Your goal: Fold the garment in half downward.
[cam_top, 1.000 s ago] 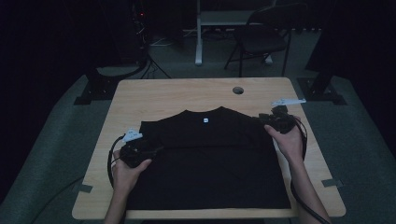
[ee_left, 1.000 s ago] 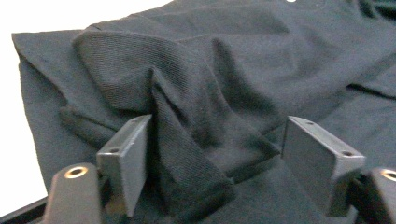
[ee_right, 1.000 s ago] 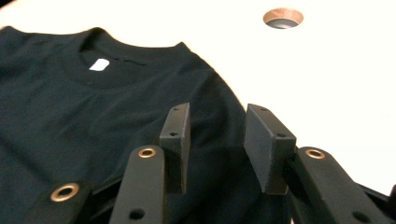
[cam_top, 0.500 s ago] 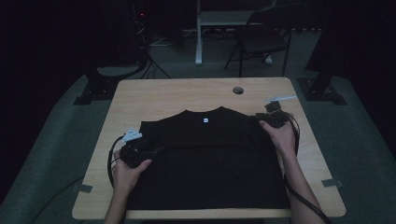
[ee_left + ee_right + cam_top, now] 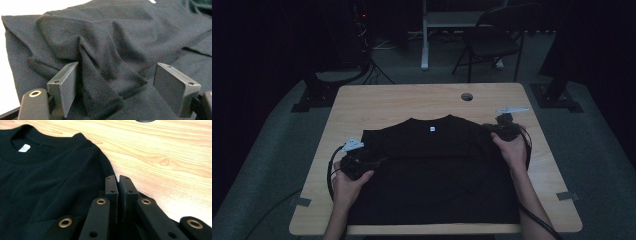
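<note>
Black shirt [image 5: 432, 170] lies flat on the table [image 5: 412, 100]. Your right gripper [image 5: 118, 180] has just clenched on its sleeve edge; your left gripper [image 5: 117, 82] stands released around a fold, so close there before lifting.

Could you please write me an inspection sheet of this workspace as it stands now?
Surface: wooden table, round hole near far edge.
Job's things: black T-shirt lying flat, collar away from the person.
Clutter: nothing seen.
Grippers: left claw open around a raised fold of sleeve; right claw has just closed at the shirt's shoulder edge, pads together.
Cables: cable loops beside the left hand.
Surroundings: dark room, folding chair beyond the table.
</note>
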A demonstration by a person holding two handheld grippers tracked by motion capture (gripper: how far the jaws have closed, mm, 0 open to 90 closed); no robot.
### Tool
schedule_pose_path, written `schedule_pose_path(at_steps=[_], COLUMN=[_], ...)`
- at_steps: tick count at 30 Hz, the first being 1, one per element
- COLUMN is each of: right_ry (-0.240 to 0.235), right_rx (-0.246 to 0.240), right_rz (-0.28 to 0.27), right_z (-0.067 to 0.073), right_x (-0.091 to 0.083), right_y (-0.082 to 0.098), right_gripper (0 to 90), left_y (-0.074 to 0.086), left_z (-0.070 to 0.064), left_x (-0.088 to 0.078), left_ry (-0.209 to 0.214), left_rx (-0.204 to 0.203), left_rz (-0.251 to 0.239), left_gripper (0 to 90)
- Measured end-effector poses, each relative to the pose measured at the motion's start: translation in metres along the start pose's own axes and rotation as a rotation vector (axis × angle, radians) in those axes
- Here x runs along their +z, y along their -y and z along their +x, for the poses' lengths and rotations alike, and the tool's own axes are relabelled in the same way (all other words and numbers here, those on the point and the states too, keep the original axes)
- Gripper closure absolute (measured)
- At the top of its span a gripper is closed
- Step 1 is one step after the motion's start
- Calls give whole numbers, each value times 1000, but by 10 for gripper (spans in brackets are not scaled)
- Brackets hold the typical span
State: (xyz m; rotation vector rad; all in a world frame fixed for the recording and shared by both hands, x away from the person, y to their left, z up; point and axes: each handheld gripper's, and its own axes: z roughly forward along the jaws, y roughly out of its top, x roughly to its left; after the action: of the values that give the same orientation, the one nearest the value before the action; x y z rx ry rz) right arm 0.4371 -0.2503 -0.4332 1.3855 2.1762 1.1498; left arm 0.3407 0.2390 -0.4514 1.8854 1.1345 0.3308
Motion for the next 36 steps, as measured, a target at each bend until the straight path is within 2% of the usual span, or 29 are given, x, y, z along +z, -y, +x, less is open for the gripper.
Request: schedule_pose_path(at_steps=[3,6,9,11,16,20,24,28,31,32,35,36], right_ry=[-3,-21,-32,-37,-42,-52,-59,-61,-62,-62,-62,-63], right_rx=[-4,12,23,26,31,31,33,33,28,28,27,28], right_rz=[-3,-9,-11,-13,-12,-8,-7,-6,-4,-4,-2,-2], right_z=[1,-2,-4,-5,-6,-6,-7,-7,-6,-6,-5,-5], right_x=[0,2,3,3,5,7,7,7,7,7,7,7], right_y=[3,10,13,14,18,19,19,20,20,20,21,21], right_gripper=[855,854,852,852,849,847,844,829,827,827,825,821], left_y=[0,0,1,1,1,1,-2,-11,-22,-22,-40,-40], left_z=[1,2,5,6,5,1,1,8,14,14,21,21], left_x=[0,0,-1,-2,-2,-4,-9,-17,-17,-17,-10,-10], left_ry=[1,9,28,39,41,22,9,22,-6,-6,-16,-16], left_rx=[-4,-17,-53,-62,-55,-19,-18,-60,-54,-54,-37,-37], left_rz=[0,-6,-18,-27,-30,-35,-63,-100,-93,-93,-69,-69], left_gripper=[228,228,229,229,228,228,229,229,229,230,230,229])
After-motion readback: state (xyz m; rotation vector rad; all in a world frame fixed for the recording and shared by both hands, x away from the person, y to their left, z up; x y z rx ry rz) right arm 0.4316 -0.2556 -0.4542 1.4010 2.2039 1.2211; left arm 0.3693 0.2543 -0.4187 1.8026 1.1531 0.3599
